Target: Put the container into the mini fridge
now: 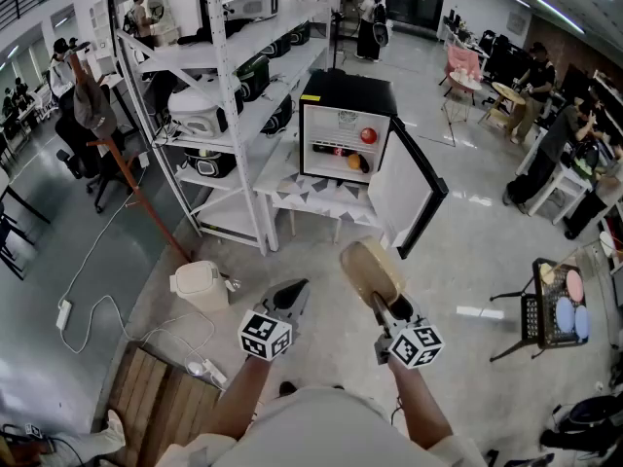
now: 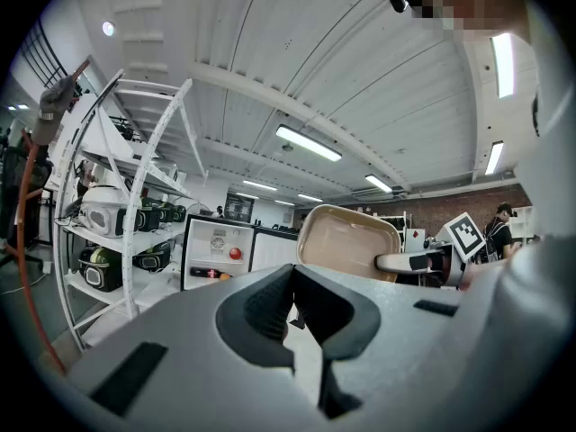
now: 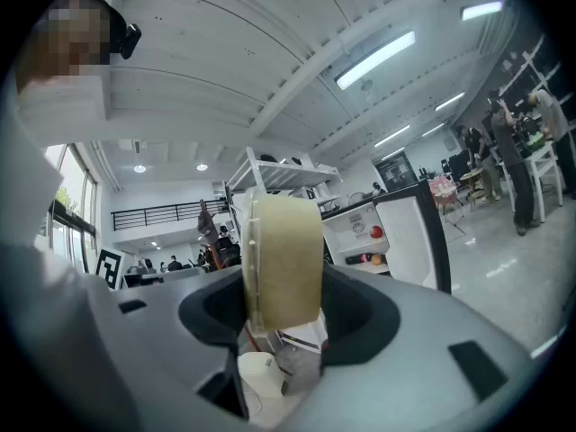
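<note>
While the mini fridge stands at the far side on a low white table, its door swung out to the right, open floor lies between it and the person. A shelf rack closes in the fridge's left side, and a white bin sits on the floor to the near left of the grippers. Both forearms reach forward, with the grippers level and side by side. The right gripper is clamped on the container, a shallow tan tub held on edge, well short of the fridge. The left gripper has its fingers pressed together with nothing between them. The right gripper view shows the container edge-on, pinched between both pads, with the lit fridge interior beyond on the right. The left gripper view shows instead the tub's broad face, and a round red item on a fridge shelf.
</note>
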